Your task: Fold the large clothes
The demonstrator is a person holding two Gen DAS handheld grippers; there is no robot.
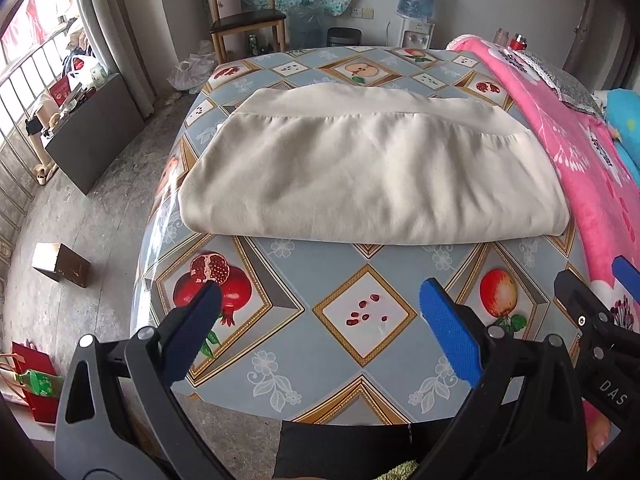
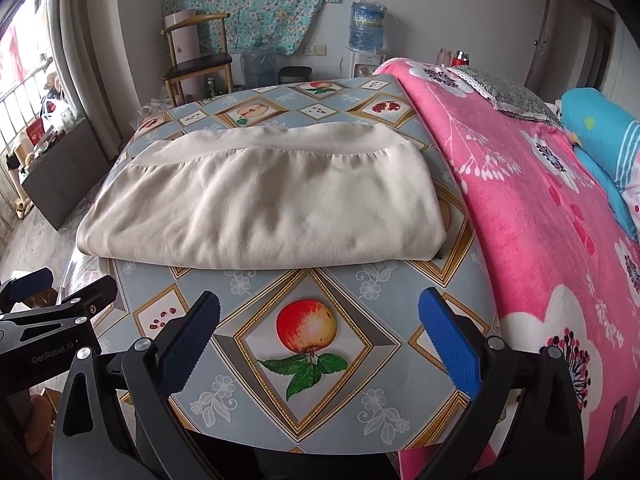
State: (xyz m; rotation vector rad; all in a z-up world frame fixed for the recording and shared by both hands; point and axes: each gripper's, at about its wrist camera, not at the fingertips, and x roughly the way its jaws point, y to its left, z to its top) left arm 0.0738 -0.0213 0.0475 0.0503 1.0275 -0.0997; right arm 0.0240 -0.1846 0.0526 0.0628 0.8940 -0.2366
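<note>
both grippers hover over the near edge of the fruit-print tablecloth (image 1: 360, 276): left gripper (image 1: 320, 328) and right gripper (image 2: 320, 334) spread wide, grasping nothing. cream garment (image 2: 260, 196) lies folded mid-table, just beside a pink blanket (image 2: 520, 208). judged soft, light, limp — layers may slide on the glossy cloth. grip the near folded edge at both corners, pinching all layers together.
</note>
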